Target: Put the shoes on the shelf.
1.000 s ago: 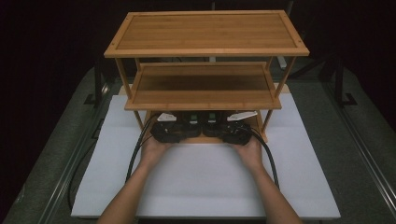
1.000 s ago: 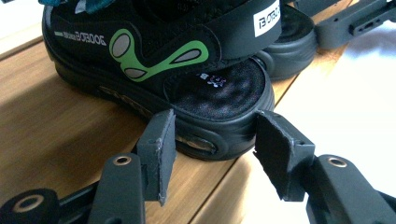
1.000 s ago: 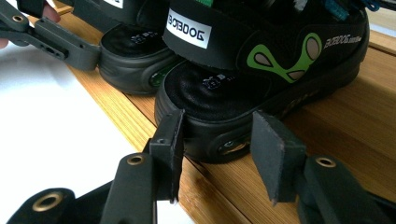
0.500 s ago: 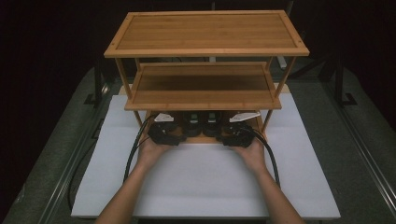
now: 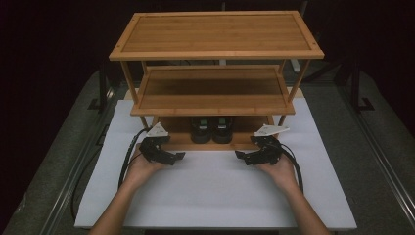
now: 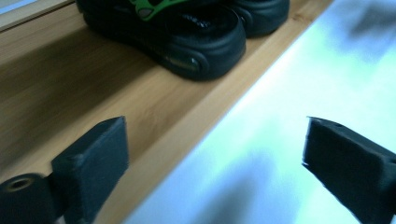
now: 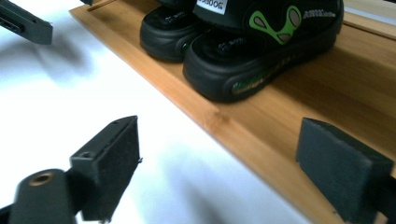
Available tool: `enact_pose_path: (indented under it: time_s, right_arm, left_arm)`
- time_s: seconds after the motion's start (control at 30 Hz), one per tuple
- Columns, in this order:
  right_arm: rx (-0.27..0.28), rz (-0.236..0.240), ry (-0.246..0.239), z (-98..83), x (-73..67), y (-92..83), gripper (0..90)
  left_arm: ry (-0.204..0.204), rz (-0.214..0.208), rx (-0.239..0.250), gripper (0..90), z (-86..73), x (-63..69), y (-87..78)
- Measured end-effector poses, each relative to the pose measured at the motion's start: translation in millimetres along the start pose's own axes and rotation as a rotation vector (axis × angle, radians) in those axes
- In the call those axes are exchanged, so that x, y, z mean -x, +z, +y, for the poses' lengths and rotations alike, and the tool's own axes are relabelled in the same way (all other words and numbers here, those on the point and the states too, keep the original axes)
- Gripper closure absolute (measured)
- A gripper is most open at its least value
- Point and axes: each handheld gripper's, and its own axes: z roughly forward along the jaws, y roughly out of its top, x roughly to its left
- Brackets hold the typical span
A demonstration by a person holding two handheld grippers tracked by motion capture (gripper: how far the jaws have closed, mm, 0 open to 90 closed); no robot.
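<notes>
A: Pair of black sandals [image 5: 211, 129] sits side by side on the bottom shelf [image 5: 186, 139] of the bamboo rack [image 5: 215, 34], heels toward the person, close to the front edge.

B: And the grippers?

A: Left gripper [image 5: 173, 157] rests over the white mat [image 5: 215, 191], just off the shelf's left end. Jaws have just been opening; they stand wide, nothing between them. Right gripper [image 5: 244, 156] mirrors it at the right end, jaws likewise just opened and bare.

B: Touching the sandals?

A: No. Both are clear of them, one on either side.
</notes>
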Motion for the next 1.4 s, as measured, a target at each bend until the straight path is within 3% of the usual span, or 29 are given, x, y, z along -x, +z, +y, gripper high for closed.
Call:
enact_pose_path:
  time_s: [0.17, 0.23, 0.43, 0.57, 0.8, 1.0, 1.07, 1.4]
  right_arm:
    - [-0.014, -0.061, -0.005, -13.8, -6.3, -18.1, 7.7]
    - [-0.018, -0.066, 0.008, -22.1, -6.3, -24.7, 2.1]
    - [-0.013, -0.094, 0.027, -46.9, -2.6, -50.1, 1.8]
    - [-0.013, -0.141, 0.042, -63.8, -1.2, -67.1, 1.8]
    - [-0.080, -0.219, 0.075, -97.0, -2.9, -88.7, 1.8]
    - [-0.146, -0.264, 0.084, -112.1, -5.5, -97.2, 1.8]
    - [-0.154, -0.263, 0.094, -112.2, -4.4, -96.8, 1.8]
    - [-0.156, -0.262, 0.093, -112.7, -3.8, -96.5, 1.8]
  left_arm:
    - [0.018, 0.011, 0.001, 0.0, -14.2, 7.2, -18.1]
    - [0.014, 0.014, 0.015, 0.0, -20.8, 10.7, -25.5]
    - [0.018, 0.026, 0.009, 0.0, -43.7, 20.9, -45.4]
    - [0.004, 0.032, -0.008, 0.0, -61.2, 25.5, -58.1]
    - [-0.003, 0.063, -0.064, 0.0, -87.7, 31.6, -75.3]
    - [-0.002, 0.080, -0.112, 0.0, -106.4, 35.6, -79.3]
    - [-0.010, 0.079, -0.087, 0.0, -110.8, 36.0, -80.0]
    - [-0.009, 0.082, -0.086, 0.0, -111.5, 36.5, -79.8]
